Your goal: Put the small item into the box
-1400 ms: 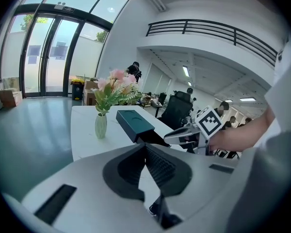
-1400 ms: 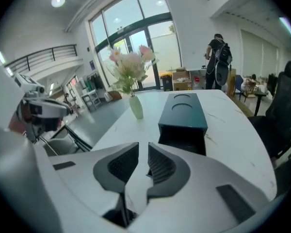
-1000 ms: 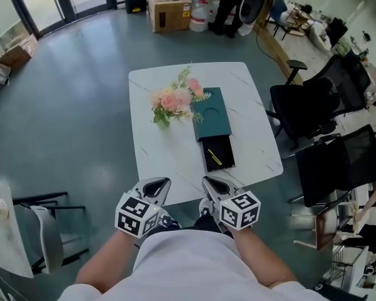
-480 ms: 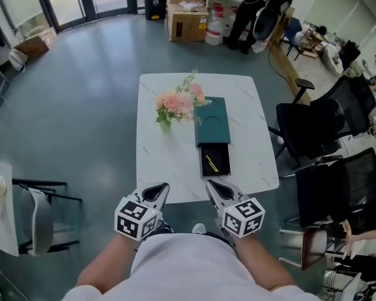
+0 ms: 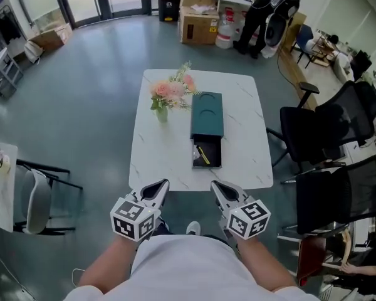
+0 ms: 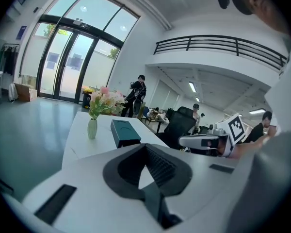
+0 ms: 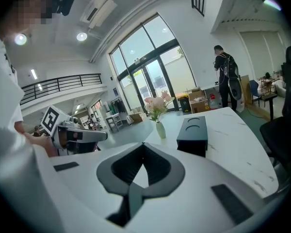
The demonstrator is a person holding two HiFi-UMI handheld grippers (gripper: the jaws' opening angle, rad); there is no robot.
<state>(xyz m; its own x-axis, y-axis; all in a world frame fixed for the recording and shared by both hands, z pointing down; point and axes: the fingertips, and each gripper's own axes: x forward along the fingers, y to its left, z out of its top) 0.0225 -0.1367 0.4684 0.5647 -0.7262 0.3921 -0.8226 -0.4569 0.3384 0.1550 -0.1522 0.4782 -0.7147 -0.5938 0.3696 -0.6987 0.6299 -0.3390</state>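
A dark green box (image 5: pixel 207 113) lies on the white table (image 5: pixel 163 162). Its black drawer (image 5: pixel 206 153) is pulled out toward me, and a small yellow item (image 5: pixel 202 155) lies inside it. My left gripper (image 5: pixel 159 187) and right gripper (image 5: pixel 219 187) hang side by side close to my body, just short of the table's near edge. Both are shut with nothing in them. The left gripper view has the shut jaw tips (image 6: pixel 145 147) and the box (image 6: pixel 125 132) well beyond them. In the right gripper view the box (image 7: pixel 193 132) lies beyond the shut tips (image 7: pixel 143 147).
A vase of pink flowers (image 5: pixel 165 94) stands left of the box. Black office chairs (image 5: pixel 323 121) stand to the table's right and a chair (image 5: pixel 37 199) to its left. Cardboard boxes (image 5: pixel 198 24) and a standing person (image 5: pixel 269 8) are at the far end.
The view has swung, so the table now sits squarer and a little further off. Both grippers stay shut and empty. They no longer overlap the table's near edge.
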